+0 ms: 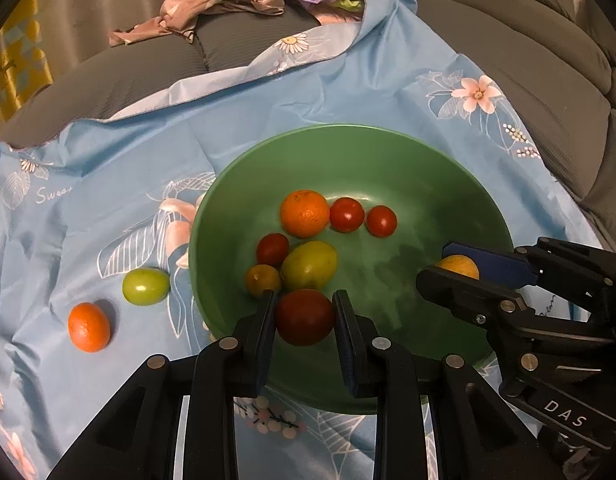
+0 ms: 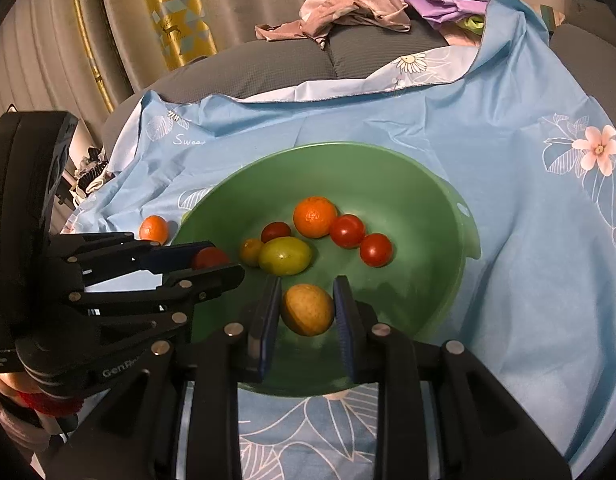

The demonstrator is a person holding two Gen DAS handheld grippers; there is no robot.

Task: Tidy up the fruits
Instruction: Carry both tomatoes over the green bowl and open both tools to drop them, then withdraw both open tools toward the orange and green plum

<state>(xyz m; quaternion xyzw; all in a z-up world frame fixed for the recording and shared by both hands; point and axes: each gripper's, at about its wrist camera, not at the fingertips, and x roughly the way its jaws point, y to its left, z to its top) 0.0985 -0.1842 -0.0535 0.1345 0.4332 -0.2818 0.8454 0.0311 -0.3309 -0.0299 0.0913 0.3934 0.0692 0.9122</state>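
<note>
- Left tongs [image 1: 304, 316] have a dark red fruit [image 1: 305, 317] right between the pads, jaws snug on both sides, hanging over the near side of the bowl [image 1: 388, 136].
- Right tongs [image 2: 307, 309] grip a yellow fruit [image 2: 308, 309] the same way.
- Both loads sit dead ahead of their pads, with bare bowl floor just under them. So I'd guess the drop comes next.
- Orange [image 1: 89, 327] and green fruit [image 1: 145, 286] are on the cloth [image 1: 108, 168], off to the left tongs' left, so that arm's nearer.
</note>
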